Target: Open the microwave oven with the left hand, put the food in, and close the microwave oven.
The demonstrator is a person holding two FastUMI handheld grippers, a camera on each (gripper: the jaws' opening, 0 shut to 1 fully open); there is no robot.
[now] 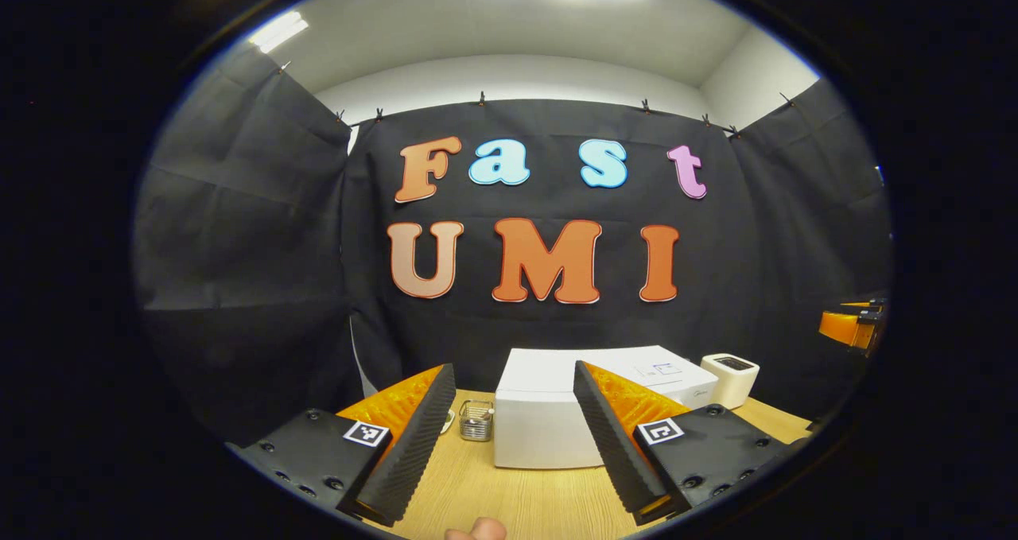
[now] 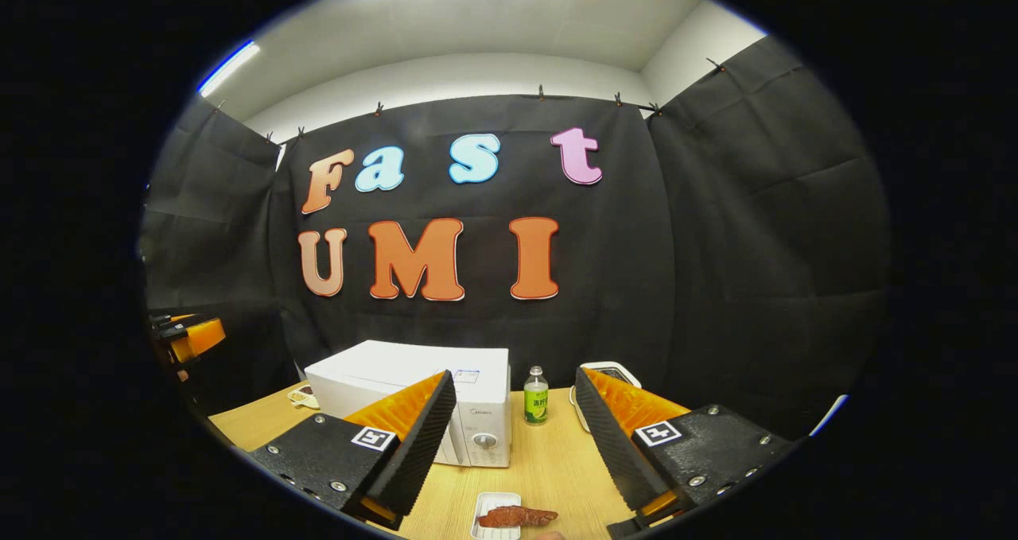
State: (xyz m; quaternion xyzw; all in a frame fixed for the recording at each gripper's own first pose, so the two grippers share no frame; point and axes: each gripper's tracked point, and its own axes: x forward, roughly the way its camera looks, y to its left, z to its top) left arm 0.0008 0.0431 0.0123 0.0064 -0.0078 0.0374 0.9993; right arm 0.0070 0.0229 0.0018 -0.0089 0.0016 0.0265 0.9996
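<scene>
Food point(image 2: 515, 515) on tray seen just below right gripper point(image 2: 515, 433), fingers spread, empty. Microwave point(image 1: 549, 413) shut, framed dead ahead btwn left gripper point(image 1: 514, 437) fingers, also spread.

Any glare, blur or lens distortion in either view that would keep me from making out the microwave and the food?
Left gripper view: strong fisheye curvature, ceiling lights blown out, but the microwave is sharp and evenly lit between the open left gripper. Right gripper view: same bending at the edges; the food on its tray sits low near the rim, slightly soft yet recognisable, the right gripper open.
</scene>
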